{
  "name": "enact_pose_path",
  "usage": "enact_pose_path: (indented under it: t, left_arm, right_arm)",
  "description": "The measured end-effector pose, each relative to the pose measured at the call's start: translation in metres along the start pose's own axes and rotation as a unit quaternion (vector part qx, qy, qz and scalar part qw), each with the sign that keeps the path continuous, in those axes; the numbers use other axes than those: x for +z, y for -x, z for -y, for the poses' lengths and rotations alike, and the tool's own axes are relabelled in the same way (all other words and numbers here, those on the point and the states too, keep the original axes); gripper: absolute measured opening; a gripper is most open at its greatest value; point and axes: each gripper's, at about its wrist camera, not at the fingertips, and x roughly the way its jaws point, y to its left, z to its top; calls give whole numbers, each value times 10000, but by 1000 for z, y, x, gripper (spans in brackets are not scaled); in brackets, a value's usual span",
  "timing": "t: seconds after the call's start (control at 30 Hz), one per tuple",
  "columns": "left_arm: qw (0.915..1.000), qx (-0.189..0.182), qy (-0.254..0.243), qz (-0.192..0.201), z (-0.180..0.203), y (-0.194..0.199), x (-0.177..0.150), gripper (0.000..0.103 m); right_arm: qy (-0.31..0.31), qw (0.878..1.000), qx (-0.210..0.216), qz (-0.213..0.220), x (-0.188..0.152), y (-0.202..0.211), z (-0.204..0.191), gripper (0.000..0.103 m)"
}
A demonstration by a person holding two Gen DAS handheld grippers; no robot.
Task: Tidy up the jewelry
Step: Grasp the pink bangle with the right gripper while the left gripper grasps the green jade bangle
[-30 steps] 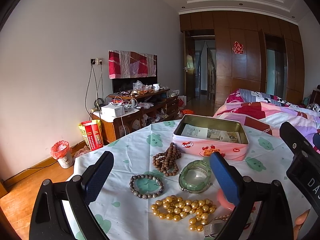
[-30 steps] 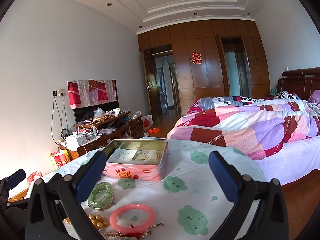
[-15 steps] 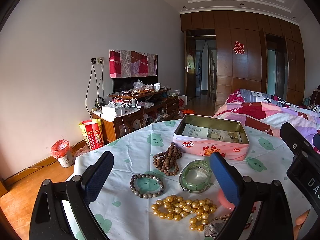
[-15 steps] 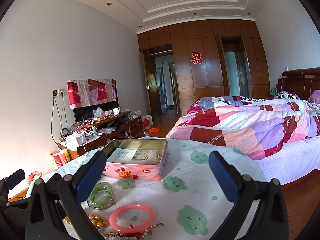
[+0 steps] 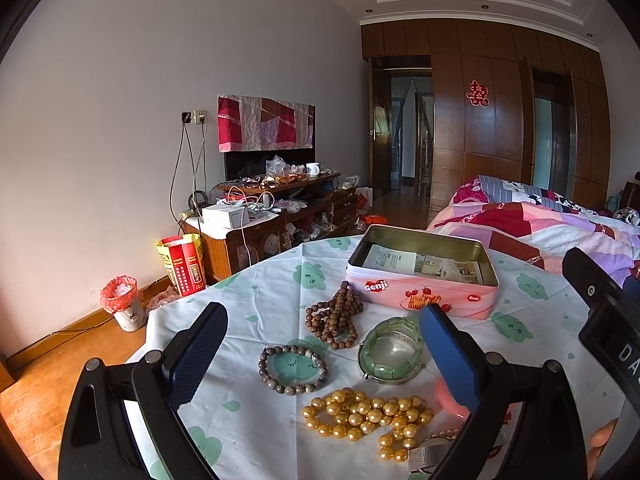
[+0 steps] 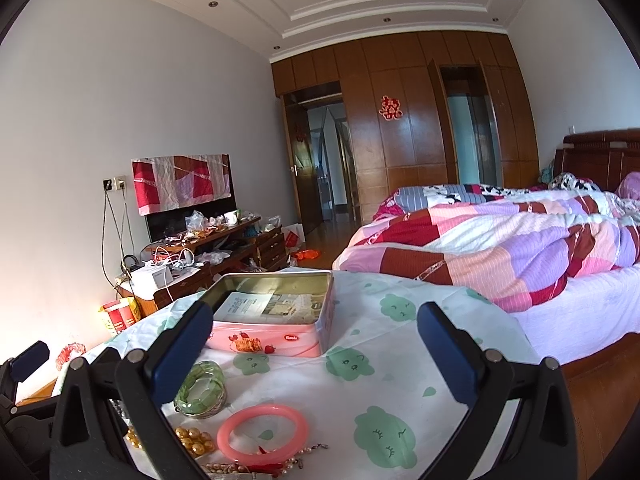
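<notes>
An open pink tin point(image 5: 424, 292) with papers inside sits at the far side of a round table; it also shows in the right wrist view point(image 6: 276, 328). In front of it lie brown wooden beads point(image 5: 334, 318), a grey bead bracelet point(image 5: 293, 368), a green bangle point(image 5: 391, 350), gold beads point(image 5: 368, 412) and a metal watch band point(image 5: 428, 454). A pink bangle point(image 6: 263, 432) lies nearest the right gripper, beside the green bangle point(image 6: 200, 390). My left gripper point(image 5: 322, 348) is open and empty above the jewelry. My right gripper point(image 6: 314, 350) is open and empty above the cloth.
The table wears a white cloth with green clouds point(image 6: 384, 432). A bed with a patchwork quilt point(image 6: 500, 248) is on the right. A cluttered TV cabinet point(image 5: 276, 216), a red bag point(image 5: 182, 264) and a small bin point(image 5: 122, 302) stand along the left wall.
</notes>
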Motion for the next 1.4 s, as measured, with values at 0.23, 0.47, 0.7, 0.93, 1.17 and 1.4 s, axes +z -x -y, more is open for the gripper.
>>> enact_pose_path:
  t: [0.23,0.47,0.7,0.93,1.17,1.4]
  left_arm:
    - [9974,-401,47,-605,-11,-15,-1,97]
    - [9838,-510,405,-1670,-47,-53,-11,97]
    - [9670,-1171,990,-2034,-65,-72,-13,97]
    - [9591,-2031,282,-1952,-26,-72,5,97]
    - [9443,-2499,-547,-2072,29,-88,10,80]
    - [9260,-2339,-720,-2876,51,-124,-8,27]
  right_arm:
    - [-562,9965,-28,-624,1,-21,26,103]
    - [-194,9810,783,-1762,4,-41,37,93]
    - [581,9435,1334,-2976,-19,-79,5,50]
    - [815,9110,1303,-3827,-46,-113,-5,49]
    - [1024,9166,1179,-3681,-39,-111,8,15]
    - [330,9357,1262,-3277,-20,-110,30,14]
